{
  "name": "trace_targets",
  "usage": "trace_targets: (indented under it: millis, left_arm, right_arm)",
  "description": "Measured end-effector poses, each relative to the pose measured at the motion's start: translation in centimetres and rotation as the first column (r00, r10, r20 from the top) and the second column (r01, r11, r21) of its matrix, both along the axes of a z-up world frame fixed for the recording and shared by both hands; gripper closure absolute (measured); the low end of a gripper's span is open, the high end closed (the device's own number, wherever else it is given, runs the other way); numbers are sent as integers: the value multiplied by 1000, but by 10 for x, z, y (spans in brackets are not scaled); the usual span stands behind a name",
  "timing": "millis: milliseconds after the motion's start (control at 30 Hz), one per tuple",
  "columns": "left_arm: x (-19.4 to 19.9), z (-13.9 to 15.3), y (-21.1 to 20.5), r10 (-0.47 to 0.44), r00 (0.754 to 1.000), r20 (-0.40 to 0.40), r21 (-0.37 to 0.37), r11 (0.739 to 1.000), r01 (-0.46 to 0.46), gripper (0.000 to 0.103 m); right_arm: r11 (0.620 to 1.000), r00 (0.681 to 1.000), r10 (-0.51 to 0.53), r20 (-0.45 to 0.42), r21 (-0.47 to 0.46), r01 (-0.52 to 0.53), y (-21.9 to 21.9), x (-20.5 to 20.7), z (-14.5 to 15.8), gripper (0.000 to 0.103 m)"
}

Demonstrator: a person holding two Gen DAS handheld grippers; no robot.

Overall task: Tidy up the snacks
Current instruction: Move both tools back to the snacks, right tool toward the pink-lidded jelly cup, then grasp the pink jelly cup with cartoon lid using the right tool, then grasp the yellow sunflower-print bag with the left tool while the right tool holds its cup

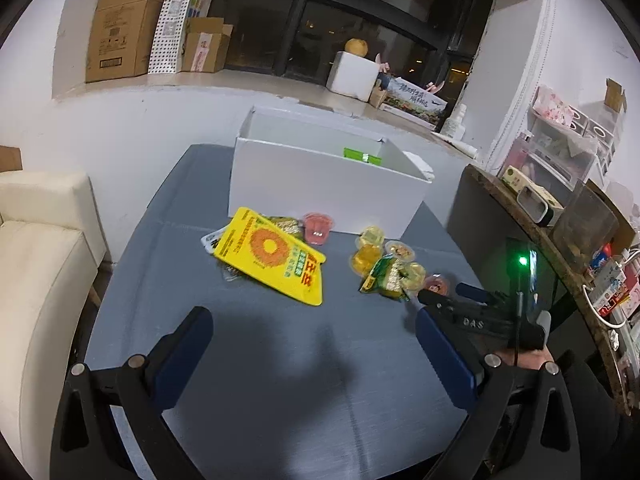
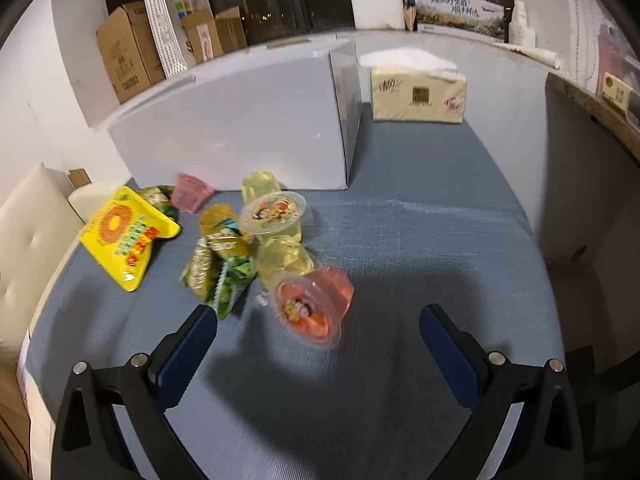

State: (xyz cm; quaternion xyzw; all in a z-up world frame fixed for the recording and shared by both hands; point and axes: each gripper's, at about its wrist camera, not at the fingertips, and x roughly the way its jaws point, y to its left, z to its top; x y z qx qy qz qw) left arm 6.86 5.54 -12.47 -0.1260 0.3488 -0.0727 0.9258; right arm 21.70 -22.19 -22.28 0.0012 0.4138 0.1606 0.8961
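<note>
An open white box (image 1: 320, 184) stands at the back of the blue-grey table (image 1: 260, 360), with a green packet (image 1: 362, 156) inside it. In front of it lie a yellow packet (image 1: 272, 256), a pink jelly cup (image 1: 318, 228), yellow jelly cups (image 1: 370, 248) and green packets (image 1: 384, 276). My left gripper (image 1: 312, 324) is open over bare table, short of the yellow packet. My right gripper (image 2: 320, 320) is open too. A red jelly cup (image 2: 312, 304) lies on its side just ahead of its fingertips. The yellow jelly cups (image 2: 276, 212) and green packets (image 2: 220, 272) lie beyond it.
A tissue pack (image 2: 418, 94) sits right of the box at the table's back. A cream sofa (image 1: 32, 260) borders the left side. A dark panel with a cluttered shelf (image 1: 520, 220) stands on the right. Cardboard boxes (image 1: 124, 28) line the window ledge.
</note>
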Motion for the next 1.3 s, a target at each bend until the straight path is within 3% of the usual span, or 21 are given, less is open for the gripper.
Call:
trace_targets:
  millis: [67,100,133,167,567,1000,1133,1267,1300]
  left_arm:
    - [0,-2,2,7,1000,-4,-3,1000,-7,0]
    - [1,-3,3,11,1000,-8,-5,1000,-11,0]
    - [2,-4,3,13,1000,-11,-7,1000,-14,0]
    - [2,-5,4,14,1000,-13,-12,1000,-14,0]
    - [28,-22,-6,-10,999,-44,32,999,12,0]
    - [146,-72,7,15,985,-171,124,992,7,0]
    - [159,-82,14,21,978,-207,129,992,6,0]
    - [160,-86,17,9,983,-183,117,993,12,2]
    - [160,-86,18,7,984,-178,120,993,15,6]
  right_arm:
    - [1000,999,8,-32,3,-8,2,8,-5,11]
    - [1000,999,-14,-29,-18,14,2,9,-4,22]
    - [1000,1000,-20,-13,-21,20,1,10,-1,43]
    - [1000,1000,-11,-19,-14,11,1,11,0,53]
    - [1000,1000,6,-3,23,-6,-3,-9,9,53]
    - [996,993,42,109,70,-50,-2,-62,52,53]
    - [996,991,54,122,60,-61,3,-64,57,53]
    - [996,991,61,120,52,-68,8,-62,55,53]
    - [996,991,62,119,49,-68,9,-62,54,53]
